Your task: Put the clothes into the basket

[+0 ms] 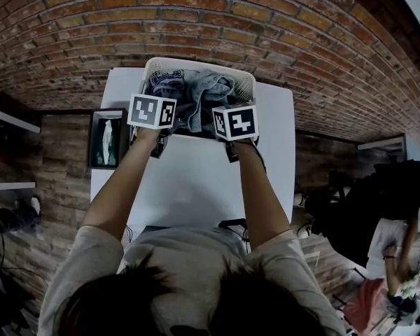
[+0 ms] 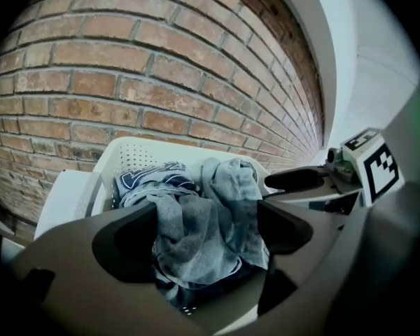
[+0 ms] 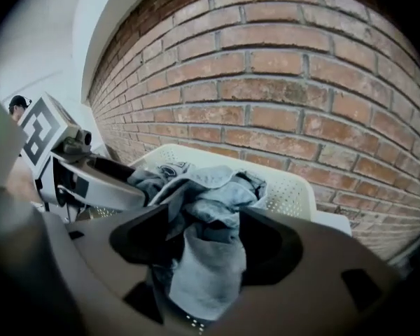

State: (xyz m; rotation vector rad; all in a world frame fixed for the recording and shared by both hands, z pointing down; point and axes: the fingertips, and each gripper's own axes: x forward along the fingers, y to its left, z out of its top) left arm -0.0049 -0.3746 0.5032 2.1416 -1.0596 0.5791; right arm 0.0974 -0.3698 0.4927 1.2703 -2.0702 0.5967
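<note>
Two grippers are held over the near edge of a white basket (image 1: 246,82), one in each hand of the person, whose bare forearms reach up from the bottom of the head view. The basket stands at the far end of a white table (image 1: 196,180), close to a brick wall (image 1: 196,19), in the upper middle of that view.

The clothes (image 1: 196,96) are in the basket. They make a loose heap: a grey cloth (image 2: 196,229) lies on top, and a dark blue piece with white pattern (image 2: 150,180) is behind it, toward the upper left of the left gripper view. One fold of the grey cloth hangs over the near rim, between the two marker cubes.

The left gripper (image 2: 206,236) has its jaws spread wide. The grey cloth shows in the gap, but it lies beyond the pads and they do not press on it.

The right gripper (image 3: 196,247) has its jaws apart too, a little less wide. The grey cloth fills most of the gap in the middle of the right gripper view, and I do not see the pads pinching it.

Each gripper is visible from the other one's camera, at the side of the frame, just beside the basket rim. Both point downward, toward the heap.
</note>
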